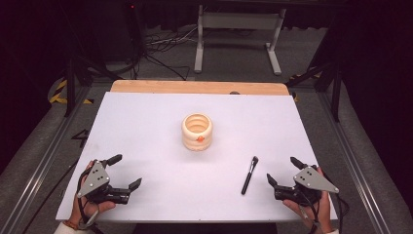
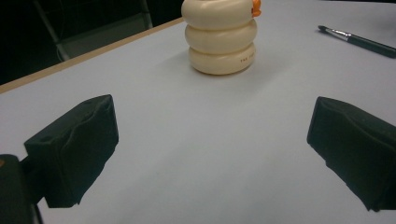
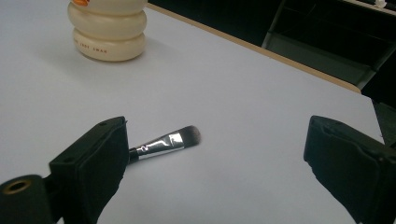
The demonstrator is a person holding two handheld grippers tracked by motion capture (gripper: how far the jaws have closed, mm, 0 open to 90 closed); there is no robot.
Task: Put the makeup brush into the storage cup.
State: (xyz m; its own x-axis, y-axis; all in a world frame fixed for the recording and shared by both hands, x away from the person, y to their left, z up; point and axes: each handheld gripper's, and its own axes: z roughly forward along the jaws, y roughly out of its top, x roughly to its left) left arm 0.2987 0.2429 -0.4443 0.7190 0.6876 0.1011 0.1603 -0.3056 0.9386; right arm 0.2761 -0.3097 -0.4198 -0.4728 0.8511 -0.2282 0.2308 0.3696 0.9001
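Note:
A cream ribbed cup (image 1: 197, 131) shaped like stacked rings, with a small orange spot on its front, stands upright in the middle of the white table (image 1: 146, 122). The cup (image 2: 220, 35) stands far ahead of the left jaws, and the cup (image 3: 107, 30) sits at the upper left of the right gripper view. A black-handled makeup brush (image 1: 249, 175) lies flat at the front right; its bristle end (image 3: 189, 134) shows just past the right gripper's left jaw. My left gripper (image 1: 125, 171) rests open at the front left. My right gripper (image 1: 283, 170) is open just right of the brush.
A bare wooden strip (image 1: 195, 87) runs along the table's far edge. Beyond it stand a white metal frame (image 1: 238, 34) and loose cables on the grey floor. Dark stands flank both sides. The brush (image 2: 359, 41) also lies at the upper right of the left gripper view.

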